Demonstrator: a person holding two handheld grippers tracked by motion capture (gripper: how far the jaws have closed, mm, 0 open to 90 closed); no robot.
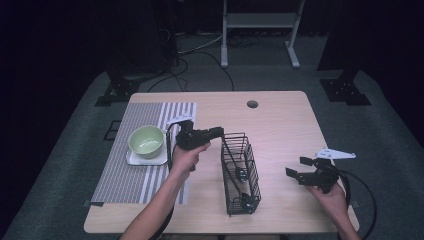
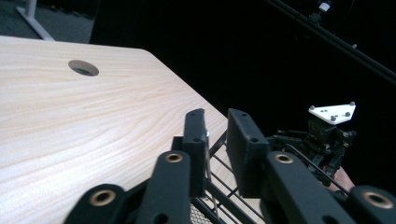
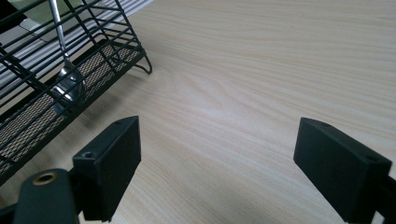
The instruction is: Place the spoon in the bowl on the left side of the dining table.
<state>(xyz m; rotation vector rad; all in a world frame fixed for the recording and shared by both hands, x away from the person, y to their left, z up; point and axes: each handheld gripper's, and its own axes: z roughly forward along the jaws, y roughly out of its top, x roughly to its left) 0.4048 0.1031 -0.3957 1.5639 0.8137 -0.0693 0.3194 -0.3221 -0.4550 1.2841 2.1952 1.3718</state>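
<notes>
A black wire basket (image 1: 256, 186) stands on the wooden table, between my two grippers. A metal spoon (image 3: 68, 87) rests with its bowl on the basket's (image 3: 108, 55) mesh floor, and its handle rises steeply. My left gripper (image 1: 219, 132) hovers over the basket's far left corner. Its jaws (image 2: 215, 122) stand almost together, with a glint of metal against one, seemingly pinching the handle's tip. Basket wires (image 2: 225, 187) show just below them. A second spoon (image 1: 245, 196) lies at the basket's near end. My right gripper (image 1: 297, 166) is open to the basket's right, and its jaws (image 3: 224, 135) hold nothing.
A green bowl (image 1: 147, 140) sits on a white square plate (image 1: 134, 160) on a striped placemat (image 1: 125, 185) at the left. A cable hole (image 1: 252, 104) lies near the table's far edge. Bare wood stretches right of the basket.
</notes>
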